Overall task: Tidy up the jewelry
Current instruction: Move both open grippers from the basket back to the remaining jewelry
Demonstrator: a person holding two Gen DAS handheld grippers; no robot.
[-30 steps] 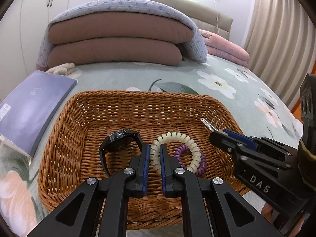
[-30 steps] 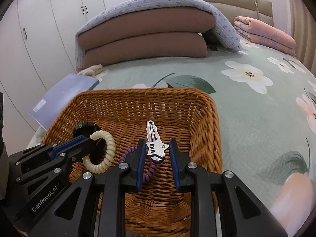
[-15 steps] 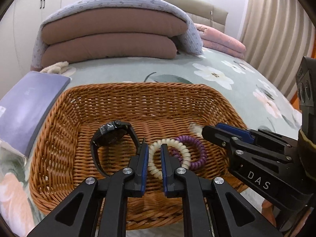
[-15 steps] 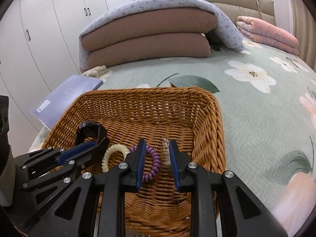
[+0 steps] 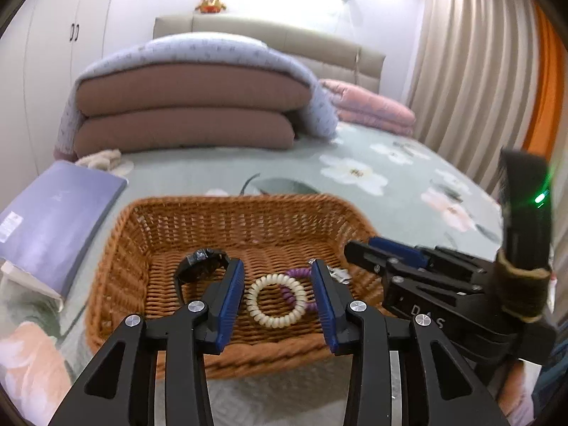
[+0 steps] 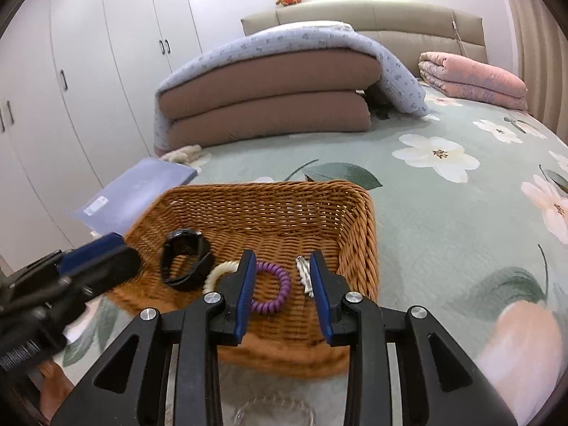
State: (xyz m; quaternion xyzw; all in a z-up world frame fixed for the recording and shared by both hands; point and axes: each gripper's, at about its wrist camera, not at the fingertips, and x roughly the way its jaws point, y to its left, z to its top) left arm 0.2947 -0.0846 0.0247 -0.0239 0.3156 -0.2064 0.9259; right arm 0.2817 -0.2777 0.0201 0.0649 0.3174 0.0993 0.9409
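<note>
While both empty claws, left claw (image 5: 278, 296) and right claw (image 6: 282, 285), gape, basket (image 6: 358, 234) rim lies beneath.

On the flowered bedspread (image 6: 443, 220) sits a wicker basket (image 6: 358, 234), and the right gripper (image 6: 282, 277) hangs over its near edge with its blue-padded jaws spread apart and nothing between them. Inside the basket lie a black watch (image 6: 184, 259) to the left, a cream coil bracelet (image 6: 216, 275) partly hidden behind the left jaw, a purple coil bracelet (image 6: 273, 285) seen between the jaws, and a small silver hair clip (image 6: 304, 273) just beside the right jaw. The left gripper (image 6: 96, 259) reaches in from the left edge near the basket's left rim, with a lilac book (image 6: 142, 184) and folded brown bedding (image 6: 269, 106) lying beyond.
</note>
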